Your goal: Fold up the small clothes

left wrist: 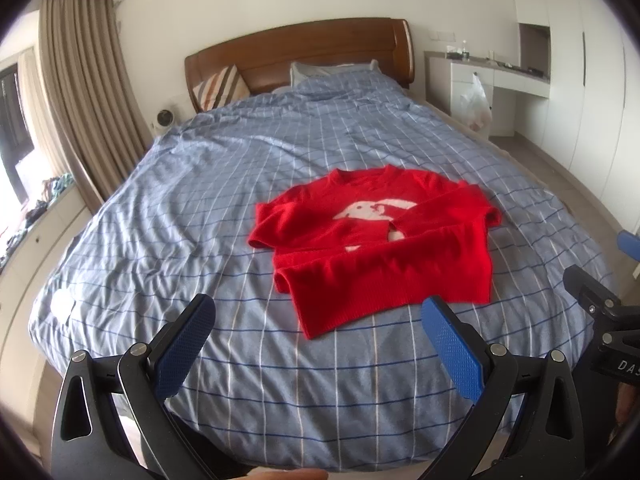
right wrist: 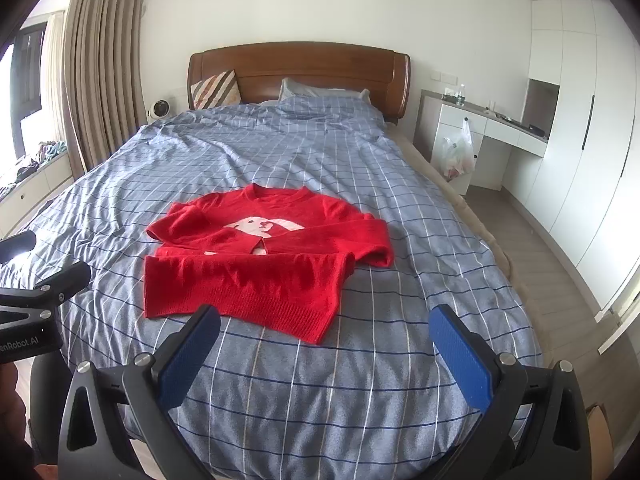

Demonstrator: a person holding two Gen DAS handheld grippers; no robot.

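Red sweater (right wrist: 256,264) half-folded on blue checked duvet (right wrist: 360,380), both claws spread wide and holding nothing.

Sweater lies mid-bed, neck toward the far headboard (right wrist: 300,68), both sleeves crossed over the white print, hem nearest. Left gripper (left wrist: 318,322) and right gripper (right wrist: 328,328) hover just near of the hem, not touching it. Sleeve step looks done; judged next: each claw pinches a near hem corner, lifts, carries it far toward the collar. Risk: knit sags, sleeves slip out.
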